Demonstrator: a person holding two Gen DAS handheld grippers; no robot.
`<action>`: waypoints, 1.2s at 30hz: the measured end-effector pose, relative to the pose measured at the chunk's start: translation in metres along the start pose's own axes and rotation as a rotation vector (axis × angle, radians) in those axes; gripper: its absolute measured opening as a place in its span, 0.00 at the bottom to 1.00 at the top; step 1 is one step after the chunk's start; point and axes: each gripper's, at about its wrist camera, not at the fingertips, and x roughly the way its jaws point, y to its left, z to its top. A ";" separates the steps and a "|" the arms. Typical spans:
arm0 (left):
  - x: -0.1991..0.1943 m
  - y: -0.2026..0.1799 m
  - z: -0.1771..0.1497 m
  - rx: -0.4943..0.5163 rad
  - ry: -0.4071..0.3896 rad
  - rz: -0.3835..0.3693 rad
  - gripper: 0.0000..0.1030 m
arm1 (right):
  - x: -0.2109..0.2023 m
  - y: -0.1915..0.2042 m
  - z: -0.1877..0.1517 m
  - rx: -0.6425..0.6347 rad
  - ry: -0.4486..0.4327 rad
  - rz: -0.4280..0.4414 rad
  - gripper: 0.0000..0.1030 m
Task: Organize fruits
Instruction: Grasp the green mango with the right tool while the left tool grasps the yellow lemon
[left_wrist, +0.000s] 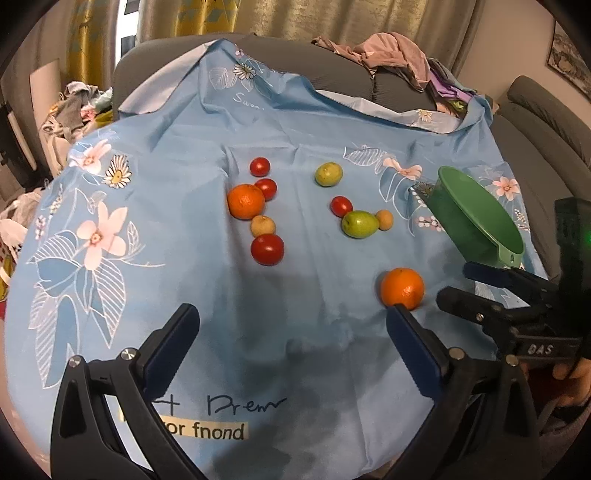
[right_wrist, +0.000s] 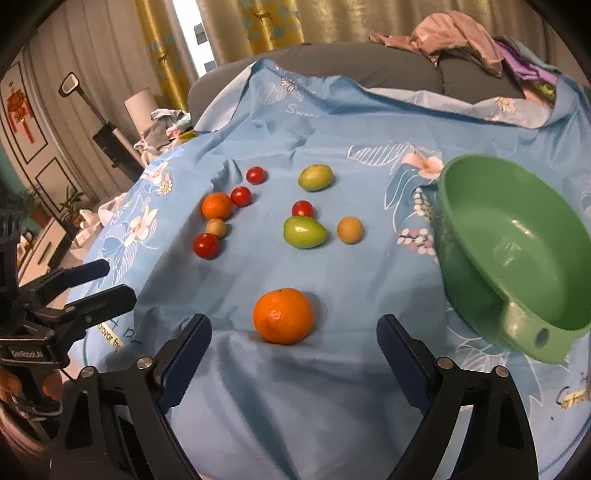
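Note:
Fruits lie on a blue flowered cloth (left_wrist: 184, 206). An orange (right_wrist: 283, 315) sits just ahead of my open, empty right gripper (right_wrist: 293, 326); it also shows in the left wrist view (left_wrist: 402, 288). A second orange (left_wrist: 245, 201), several red tomatoes (left_wrist: 267, 249), two green fruits (left_wrist: 359, 223) and small tan fruits (left_wrist: 263, 225) lie further back. An empty green bowl (right_wrist: 517, 236) with a handle stands at the right. My left gripper (left_wrist: 291, 317) is open and empty above bare cloth. The right gripper (left_wrist: 452, 284) shows at the right of the left wrist view.
The cloth (right_wrist: 295, 406) covers a grey sofa (left_wrist: 332, 70). A heap of clothes (left_wrist: 391, 55) lies on the sofa back. More clothes (left_wrist: 74, 107) are piled at the left. Curtains hang behind.

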 end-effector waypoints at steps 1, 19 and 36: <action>0.002 0.001 0.000 -0.004 0.002 -0.005 0.98 | 0.002 -0.001 0.000 0.003 0.001 0.007 0.85; 0.022 0.014 0.021 -0.027 0.016 -0.045 0.80 | 0.067 -0.007 0.045 -0.009 0.068 0.003 0.70; 0.041 0.015 0.050 0.036 0.017 -0.033 0.80 | 0.108 -0.017 0.072 0.027 0.113 0.001 0.44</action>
